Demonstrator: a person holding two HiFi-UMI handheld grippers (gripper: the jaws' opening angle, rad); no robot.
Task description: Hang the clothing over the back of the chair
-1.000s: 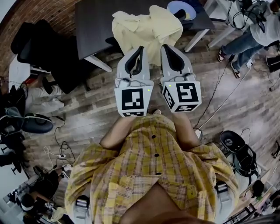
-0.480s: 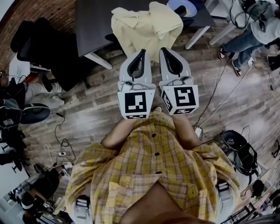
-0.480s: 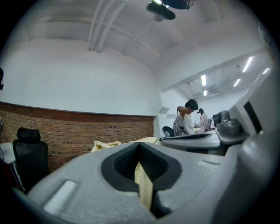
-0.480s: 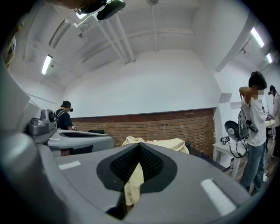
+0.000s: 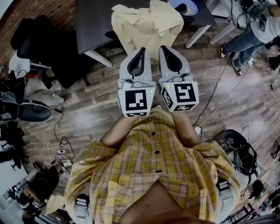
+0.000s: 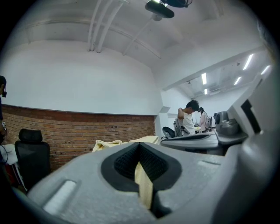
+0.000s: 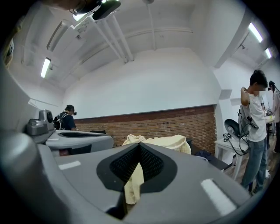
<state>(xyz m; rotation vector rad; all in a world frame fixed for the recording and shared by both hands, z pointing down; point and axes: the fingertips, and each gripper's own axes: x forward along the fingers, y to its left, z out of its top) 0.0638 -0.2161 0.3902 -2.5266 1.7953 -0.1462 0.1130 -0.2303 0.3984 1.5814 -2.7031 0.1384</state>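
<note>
**Room with wood floor (image 5: 87, 109), dark table (image 5: 96, 22) at far side: garment (image 5: 146, 24) draped, both jaw pairs pressed together**

A brick wall (image 6: 87, 127) was seen behind the table in both gripper views. The pale yellow garment was draped over a raised support at the table's near edge. The support itself was covered by the cloth and could not be identified.

The left gripper (image 5: 142, 49) and right gripper (image 5: 163, 47) were held level and side by side, tips pointed toward the garment's hanging hem. On both, the jaws were closed tip to tip. A strip of yellow cloth was visible through the slot below each pair of tips. It lay beyond the jaws and was not pinched.

A blue dish (image 5: 181, 8) was noted on the table, just right of the garment. A black office chair (image 5: 43, 39) stood at far left. A person in jeans (image 5: 245, 41) was at far right.
</note>
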